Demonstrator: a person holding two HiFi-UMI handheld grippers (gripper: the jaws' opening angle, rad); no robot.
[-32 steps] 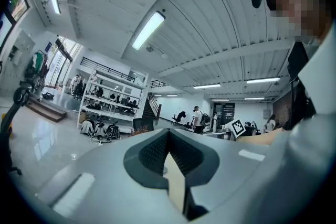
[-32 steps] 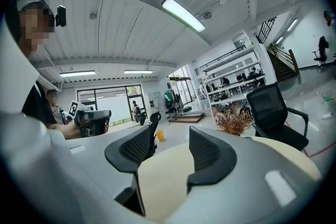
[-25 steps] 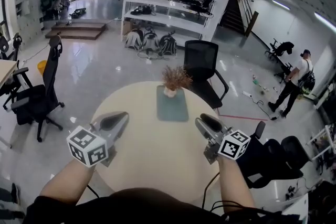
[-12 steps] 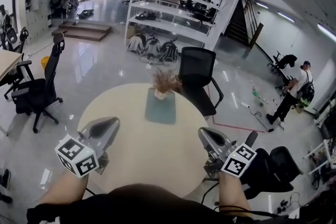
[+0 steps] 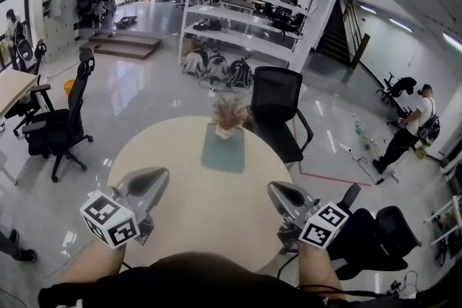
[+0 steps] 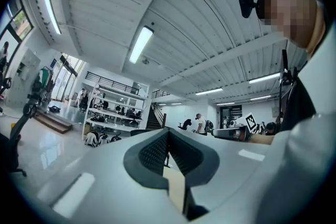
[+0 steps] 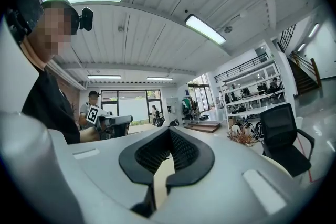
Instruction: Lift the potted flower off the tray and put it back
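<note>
Round table (image 5: 209,209) below me. The green tray (image 5: 223,157) lies near its far edge, and the potted flower (image 5: 228,116) stands upright on the tray's far end. My left gripper (image 5: 148,180) hangs at the table's near left edge and my right gripper (image 5: 279,190) at the near right edge, both well apart from the tray. Their jaws look closed and empty, though this angle is poor. A black chair (image 5: 279,102) sits just beyond the far edge.

round cream table (image 5: 180,216) | black mesh office chair (image 5: 278,108) just beyond table's far edge | black swivel chair (image 5: 61,128) left of table | white metal shelving rack (image 5: 245,18) well beyond table | person in white shirt (image 5: 413,125) far to table's right
</note>
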